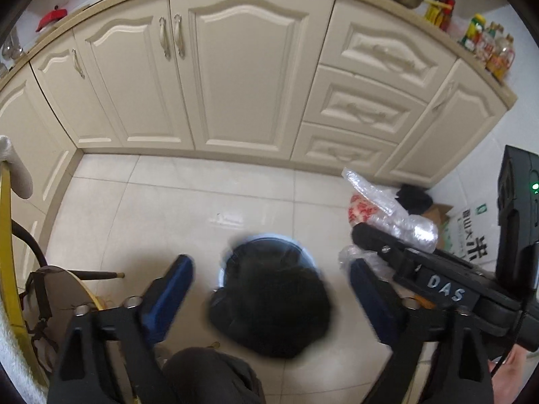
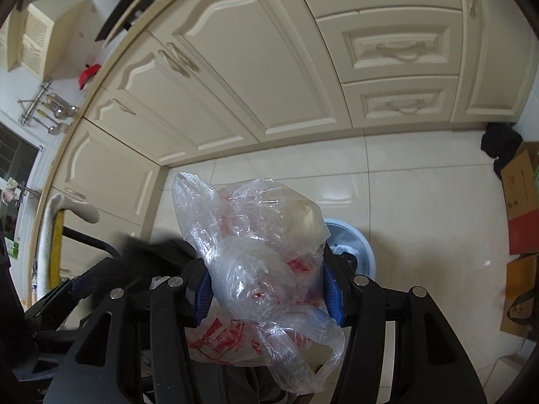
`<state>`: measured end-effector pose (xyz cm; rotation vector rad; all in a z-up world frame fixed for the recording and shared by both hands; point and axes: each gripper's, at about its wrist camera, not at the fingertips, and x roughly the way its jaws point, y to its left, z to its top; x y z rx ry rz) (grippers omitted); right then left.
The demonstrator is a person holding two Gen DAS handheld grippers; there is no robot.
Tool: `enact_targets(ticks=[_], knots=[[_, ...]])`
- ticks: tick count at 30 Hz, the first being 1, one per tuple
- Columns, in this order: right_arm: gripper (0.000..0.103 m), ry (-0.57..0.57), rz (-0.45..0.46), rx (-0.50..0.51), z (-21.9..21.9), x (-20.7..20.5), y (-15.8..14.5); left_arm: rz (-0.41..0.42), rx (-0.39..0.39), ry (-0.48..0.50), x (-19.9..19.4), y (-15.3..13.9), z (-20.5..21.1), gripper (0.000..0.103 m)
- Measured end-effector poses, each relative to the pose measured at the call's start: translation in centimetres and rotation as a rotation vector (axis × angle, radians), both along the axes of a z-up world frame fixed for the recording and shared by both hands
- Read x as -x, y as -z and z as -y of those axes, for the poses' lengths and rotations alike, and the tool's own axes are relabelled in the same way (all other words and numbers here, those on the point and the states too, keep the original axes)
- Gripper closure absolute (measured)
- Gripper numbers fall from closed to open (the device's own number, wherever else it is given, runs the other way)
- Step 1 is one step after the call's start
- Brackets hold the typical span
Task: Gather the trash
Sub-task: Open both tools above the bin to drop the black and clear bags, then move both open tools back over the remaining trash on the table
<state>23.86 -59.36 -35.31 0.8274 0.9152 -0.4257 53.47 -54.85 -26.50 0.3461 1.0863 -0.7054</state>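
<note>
While the right gripper [image 2: 266, 289] is pinching the clear plastic bag [image 2: 259, 252] above the bin [image 1: 269, 256], the left gripper [image 1: 269, 289] is hanging w/ jaws spread, empty, a blurred black bag [image 1: 269, 313] betw. them. Risk: thin plastic slipping, landing beside the bin.

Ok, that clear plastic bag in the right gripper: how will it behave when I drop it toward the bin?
The clear plastic bag looks crumpled and floppy, so it will likely sag. It seems light and may drift past the bin. A loose loop hangs below the right gripper and could snag.
</note>
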Motion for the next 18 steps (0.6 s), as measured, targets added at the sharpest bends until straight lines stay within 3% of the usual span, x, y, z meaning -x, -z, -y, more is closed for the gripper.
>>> enact_targets(ticks=[6, 10, 18], knots=[[0.019, 0.023, -0.013, 0.007, 0.3, 0.5, 0.0, 0.024, -0.028, -0.01, 0.1, 1.5, 1.1, 0.001], [0.0, 0.047, -0.025, 0.021, 0.3, 1.0, -0.6, 0.056, -0.024, -0.014, 1.4, 0.8, 0.3, 0.001], [0.0, 0.053, 0.011, 0.067, -0.7, 1.7, -4.1, 0.14, 0.008, -0.016, 5.1, -2.3, -2.5, 0.001]])
